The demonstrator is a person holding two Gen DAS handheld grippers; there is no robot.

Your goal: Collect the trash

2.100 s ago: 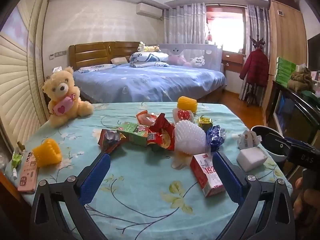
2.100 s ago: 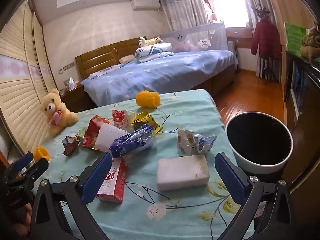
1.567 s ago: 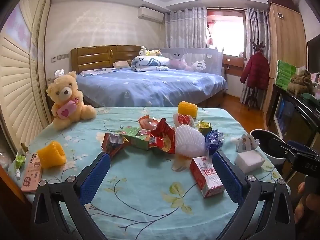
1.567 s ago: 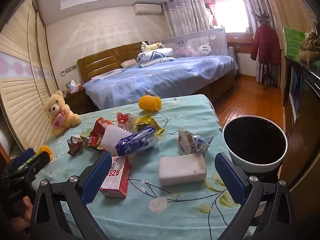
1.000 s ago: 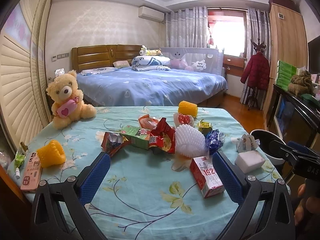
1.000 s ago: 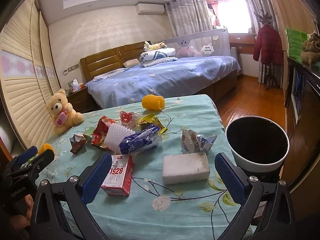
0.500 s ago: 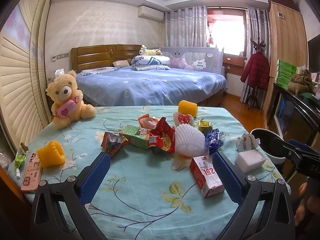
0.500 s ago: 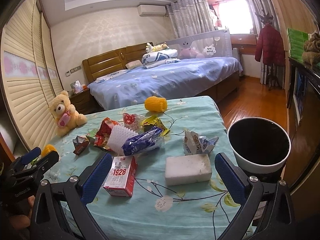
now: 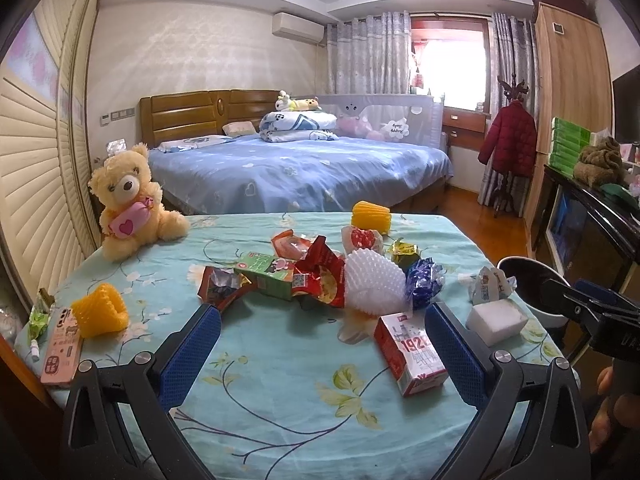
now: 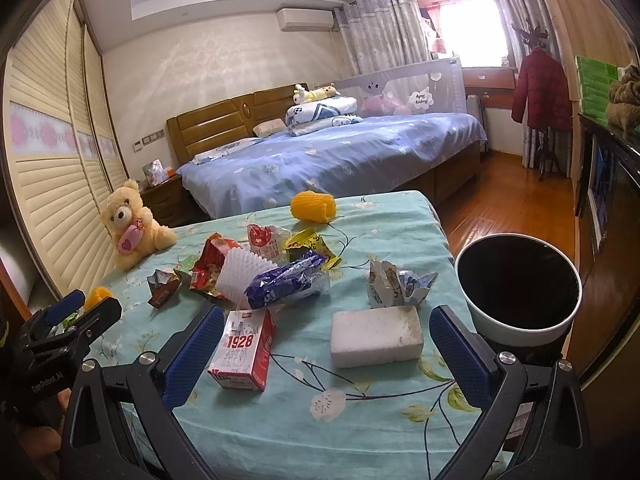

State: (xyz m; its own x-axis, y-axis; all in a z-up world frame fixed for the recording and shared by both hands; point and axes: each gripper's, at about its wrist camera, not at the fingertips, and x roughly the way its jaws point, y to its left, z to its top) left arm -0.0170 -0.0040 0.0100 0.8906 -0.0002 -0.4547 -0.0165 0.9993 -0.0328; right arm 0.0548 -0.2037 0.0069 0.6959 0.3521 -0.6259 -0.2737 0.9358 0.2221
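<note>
The trash lies in a loose pile at the middle of the table (image 10: 384, 216): a red-and-white 1928 carton (image 10: 243, 349) nearest the front edge, a white foam block (image 10: 376, 336) to its right, a crumpled white-and-blue wrapper (image 10: 394, 282) behind the block, then a blue foil wrapper (image 10: 286, 282), a white foam fruit net (image 10: 246, 272) and a red snack bag (image 10: 211, 258). The items behind the net overlap and cannot be fully separated; the green carton (image 9: 266, 270) is partly covered by the red bag. The black-lined bin (image 10: 518, 286) stands off the table's right edge, its base cut off. The right gripper (image 10: 326, 354) holds nothing, jaws spread wide before the carton and block. The left gripper (image 9: 322, 354) is likewise wide apart and unloaded. A teddy bear (image 9: 128, 204) sits at the far left corner.
</note>
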